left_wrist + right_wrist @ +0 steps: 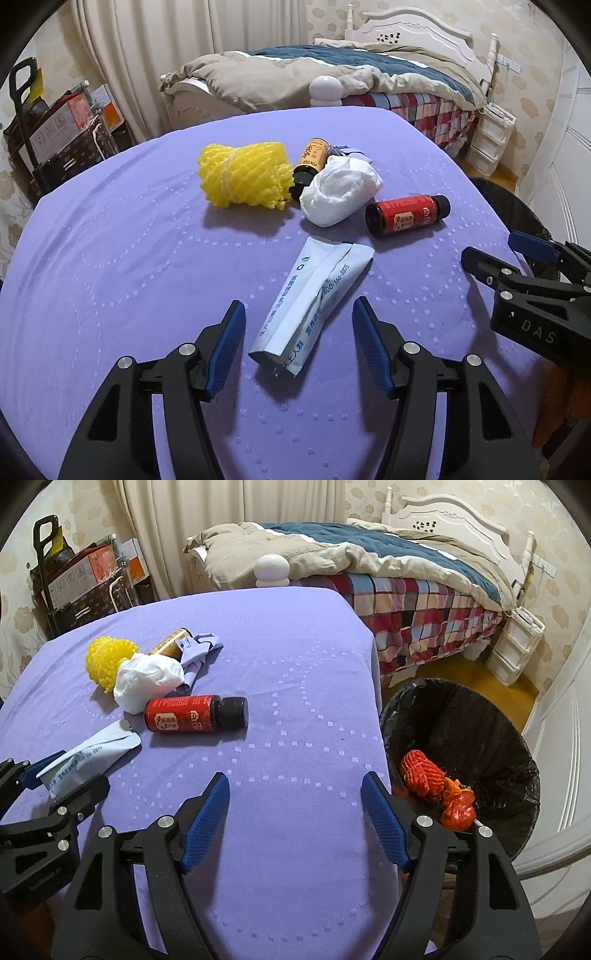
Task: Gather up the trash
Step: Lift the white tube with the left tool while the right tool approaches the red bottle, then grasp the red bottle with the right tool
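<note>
A: Where's the trash?

B: On the purple table (110,258). Taking the red bottle (406,215) as the landmark: the white tissue wad (338,194) touches it, the yellow foam net (243,175) lies beyond that wad, and the pale blue packet (314,299) sits just nearer us.

A: The grippers?

B: The left gripper (298,341) is spread wide, fingers either side of the packet, gripping nothing; whether a pad touches it, I can't quite tell. The right gripper (295,818) is wide open too, empty, over bare cloth.

A: The bin?

B: The black bin (509,746) stands beside the table, well apart from the bottle, with orange scraps (439,786) inside.
</note>
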`<state>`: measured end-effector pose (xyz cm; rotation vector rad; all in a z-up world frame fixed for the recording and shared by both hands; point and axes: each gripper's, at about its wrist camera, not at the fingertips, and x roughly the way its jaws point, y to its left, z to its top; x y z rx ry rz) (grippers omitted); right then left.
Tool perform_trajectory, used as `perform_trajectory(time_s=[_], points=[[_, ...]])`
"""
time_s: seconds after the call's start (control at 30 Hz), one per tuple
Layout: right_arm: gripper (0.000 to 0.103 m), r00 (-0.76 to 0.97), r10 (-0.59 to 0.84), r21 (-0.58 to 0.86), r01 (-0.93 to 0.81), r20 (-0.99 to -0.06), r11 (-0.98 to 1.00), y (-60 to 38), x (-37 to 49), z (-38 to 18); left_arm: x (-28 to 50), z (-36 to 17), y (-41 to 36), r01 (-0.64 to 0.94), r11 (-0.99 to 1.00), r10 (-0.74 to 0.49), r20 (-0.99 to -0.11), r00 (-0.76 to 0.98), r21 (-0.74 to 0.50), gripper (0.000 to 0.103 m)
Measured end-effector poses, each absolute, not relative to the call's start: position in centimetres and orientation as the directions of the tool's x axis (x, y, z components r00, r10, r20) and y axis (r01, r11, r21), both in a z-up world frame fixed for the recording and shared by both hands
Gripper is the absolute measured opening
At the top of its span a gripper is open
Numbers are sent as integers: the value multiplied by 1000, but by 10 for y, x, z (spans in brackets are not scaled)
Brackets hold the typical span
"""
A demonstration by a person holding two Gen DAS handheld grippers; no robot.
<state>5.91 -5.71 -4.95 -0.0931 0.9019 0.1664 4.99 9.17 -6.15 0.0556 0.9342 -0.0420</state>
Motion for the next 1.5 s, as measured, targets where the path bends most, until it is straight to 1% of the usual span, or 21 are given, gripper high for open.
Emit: perform_trajectory(time_s=[0.2,0.33,0.77,1.0,1.27,1.5], points=[[74,609,106,-4,-177,-786,984,-56,66,-50,48,-60,92,67,997,0,-795,606,50,38],[74,609,102,11,-152,-786,988,-61,71,-49,47,-60,97,51,997,16,-791,612,60,27],[74,634,62,20,-73,-771,997,-73,107,-38,49,-61,142,-90,995,86,-787,611,39,26],[74,603,100,54,-94,-791,994,-65,135,-37,50,-61,156,-125,992,101,-785,612,30,26],[75,588,105,29,-137,-802,990,-54,111,-43,49,-61,160,-133,991,100,-782,615,23,26],[76,583,133,38,-172,-802,984,-46,81,-43,47,-60,161,-139,990,103,-782,615,20,26]])
